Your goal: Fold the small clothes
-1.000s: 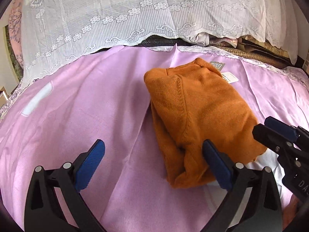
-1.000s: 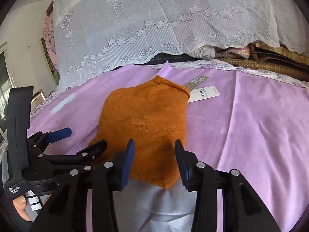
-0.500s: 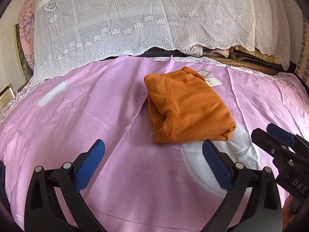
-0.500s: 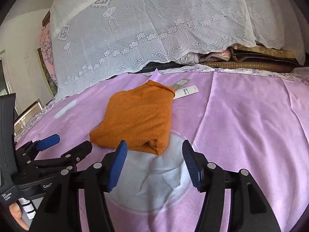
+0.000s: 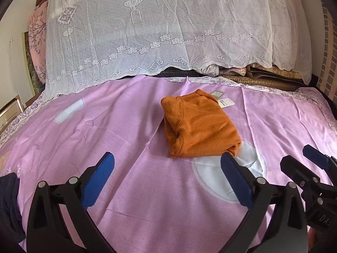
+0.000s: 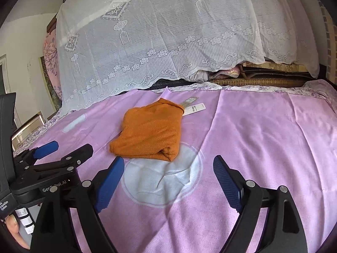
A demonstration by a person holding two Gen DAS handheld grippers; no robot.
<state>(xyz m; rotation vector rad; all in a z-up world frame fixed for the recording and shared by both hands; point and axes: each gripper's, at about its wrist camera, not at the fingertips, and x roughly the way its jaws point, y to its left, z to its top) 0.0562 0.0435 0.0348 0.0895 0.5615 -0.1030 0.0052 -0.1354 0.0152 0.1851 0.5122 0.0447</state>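
A folded orange knit garment lies on the pink bedsheet, with paper tags at its far corner. It also shows in the right wrist view, with the tags beside it. My left gripper is open and empty, held back from the garment's near edge. My right gripper is open and empty, also short of the garment, over a white circle printed on the sheet. Each gripper shows in the other's view: the right one and the left one.
A white lace cover drapes over stacked bedding at the far end of the bed. A dark garment lies at the near left edge. A white patch marks the sheet at the left.
Both grippers have pulled back and up from the garment, which now lies folded and farther away. The right gripper's jaws have opened wider.
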